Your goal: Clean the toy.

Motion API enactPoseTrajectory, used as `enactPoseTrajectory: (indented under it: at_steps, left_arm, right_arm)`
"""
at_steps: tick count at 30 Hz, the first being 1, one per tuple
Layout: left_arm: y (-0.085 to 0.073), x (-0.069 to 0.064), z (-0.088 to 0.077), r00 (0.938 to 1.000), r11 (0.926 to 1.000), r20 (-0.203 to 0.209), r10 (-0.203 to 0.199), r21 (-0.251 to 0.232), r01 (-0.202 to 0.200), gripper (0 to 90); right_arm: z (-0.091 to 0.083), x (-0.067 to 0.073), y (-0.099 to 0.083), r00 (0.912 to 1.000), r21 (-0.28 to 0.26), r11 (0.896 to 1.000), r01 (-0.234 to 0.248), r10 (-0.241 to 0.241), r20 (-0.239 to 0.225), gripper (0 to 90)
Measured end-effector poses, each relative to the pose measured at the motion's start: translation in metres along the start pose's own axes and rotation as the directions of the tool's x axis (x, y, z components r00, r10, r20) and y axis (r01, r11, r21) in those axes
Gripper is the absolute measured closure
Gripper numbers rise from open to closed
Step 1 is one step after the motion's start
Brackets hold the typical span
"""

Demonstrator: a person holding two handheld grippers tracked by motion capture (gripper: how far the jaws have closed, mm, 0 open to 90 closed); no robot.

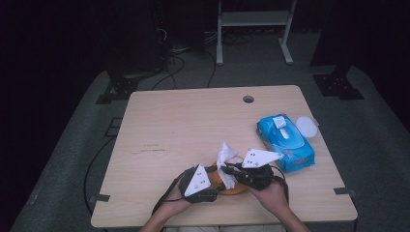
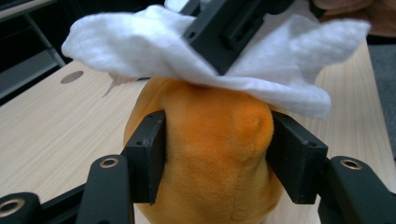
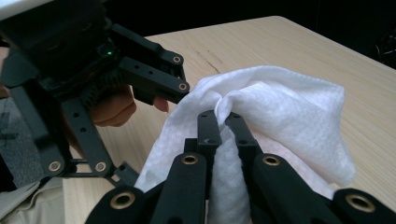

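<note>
One pale wood-grain worktop (image 1: 193,125), rounded corners, round hole near far edge. One blue wipe pack (image 1: 286,141) at right, glossy, round white lid (image 1: 306,126) beside it. One orange plush toy (image 2: 212,158) — soft, rounded, near front edge, pinched by left tool (image 2: 215,156), jaws part-spread against its sides. One white wipe (image 3: 280,112), crinkled, draped on toy — nipped by right tool (image 3: 223,122), jaws pressed together.

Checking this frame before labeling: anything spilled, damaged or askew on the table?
Nothing stands out. The wipe pack lies flat with its lid open. The left hand-held gripper holds the orange plush; the right hand-held gripper pinches the white wipe against it.
</note>
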State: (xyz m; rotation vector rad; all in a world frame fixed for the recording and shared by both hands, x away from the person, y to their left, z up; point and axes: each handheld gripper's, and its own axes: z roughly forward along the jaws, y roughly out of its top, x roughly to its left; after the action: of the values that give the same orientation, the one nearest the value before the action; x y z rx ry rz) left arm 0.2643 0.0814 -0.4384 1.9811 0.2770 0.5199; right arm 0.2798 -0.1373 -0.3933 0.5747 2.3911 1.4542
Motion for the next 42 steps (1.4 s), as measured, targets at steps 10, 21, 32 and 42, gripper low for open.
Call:
enactPoseTrajectory:
  at_steps: [10, 21, 32, 42]
  left_arm:
    - [-0.001, 0.008, -0.004, 0.9974, 0.9979, 0.033, -0.063, -0.008, 0.064, 19.7]
    - [-0.002, 0.007, 0.001, 0.9971, 0.9970, 0.004, -0.075, 0.017, 0.075, 30.7]
    - [0.007, 0.018, -0.003, 0.9893, 0.9885, 0.028, -0.143, -0.045, 0.144, 18.2]
    - [-0.002, 0.023, -0.004, 0.9846, 0.9846, -0.006, -0.175, 0.006, 0.175, 31.2]
  right_arm:
    - [-0.013, -0.034, -0.021, 0.9907, 0.014, 0.993, -0.121, 0.120, 0.064, 85.5]
    - [-0.008, -0.030, -0.024, 0.9910, 0.025, 0.992, -0.127, 0.126, 0.044, 85.5]
    - [-0.009, -0.037, -0.032, 0.9860, 0.024, 0.988, -0.151, 0.149, 0.074, 85.5]
    - [-0.003, -0.036, -0.036, 0.9859, 0.043, 0.986, -0.159, 0.156, 0.061, 85.5]
